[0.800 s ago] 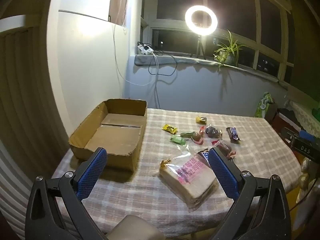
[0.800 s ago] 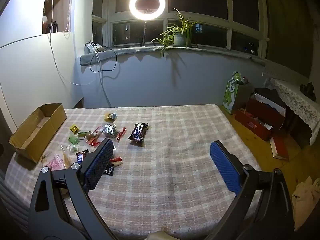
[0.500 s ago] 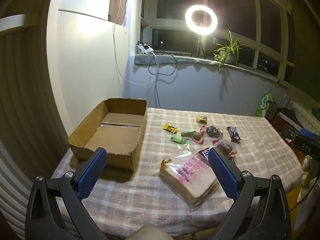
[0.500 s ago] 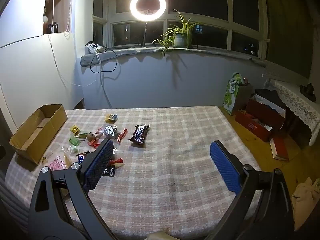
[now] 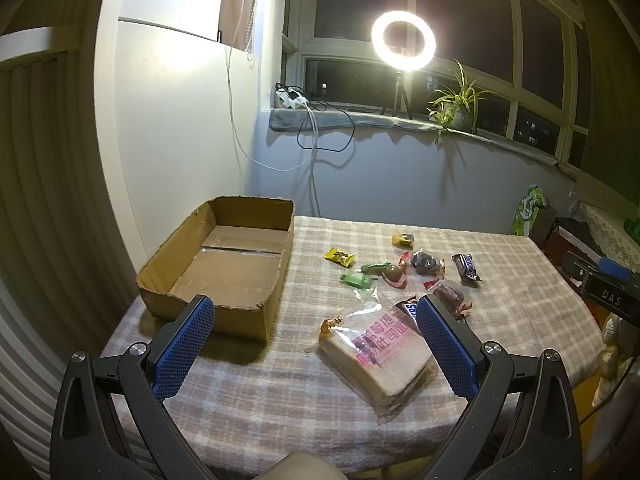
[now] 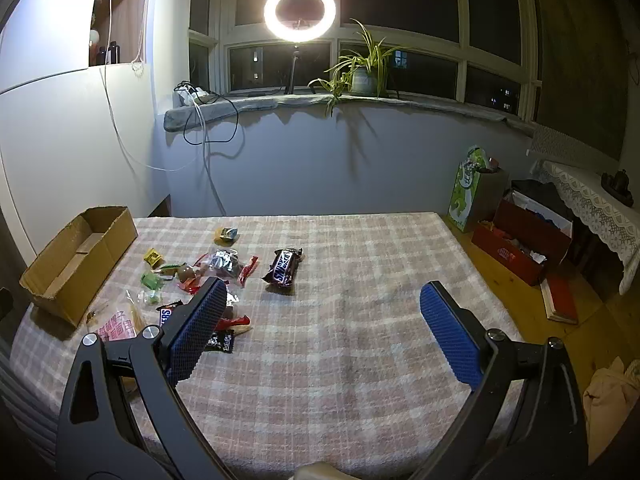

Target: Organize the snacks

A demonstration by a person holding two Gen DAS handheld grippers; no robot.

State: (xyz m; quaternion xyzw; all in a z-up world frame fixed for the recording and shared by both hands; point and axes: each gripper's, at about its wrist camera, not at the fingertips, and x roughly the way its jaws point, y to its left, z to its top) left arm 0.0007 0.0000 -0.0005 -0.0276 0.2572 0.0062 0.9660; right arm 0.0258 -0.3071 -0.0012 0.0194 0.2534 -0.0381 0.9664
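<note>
An empty cardboard box [image 5: 236, 256] sits at the table's left side; it also shows in the right wrist view [image 6: 76, 256]. A bagged sliced bread loaf [image 5: 380, 356] lies near the front, right of the box. Several small wrapped snacks lie behind it: a yellow packet [image 5: 339, 257], a green candy [image 5: 354, 279], a Snickers bar [image 5: 466, 267], also in the right wrist view [image 6: 285, 267]. My left gripper [image 5: 316, 344] is open and empty, above the table front by the loaf. My right gripper [image 6: 324, 328] is open and empty over the table's middle.
The table has a checked cloth [image 6: 360, 340]. A white wall [image 5: 180, 140] stands left of the box. A ring light [image 6: 299, 10] and a plant [image 6: 360, 76] stand on the windowsill. Red boxes [image 6: 520, 240] and a green bag [image 6: 472, 188] sit on the floor at the right.
Both grippers have drifted slightly; the views shift a little. Nothing on the table has moved and both grippers stay open.
</note>
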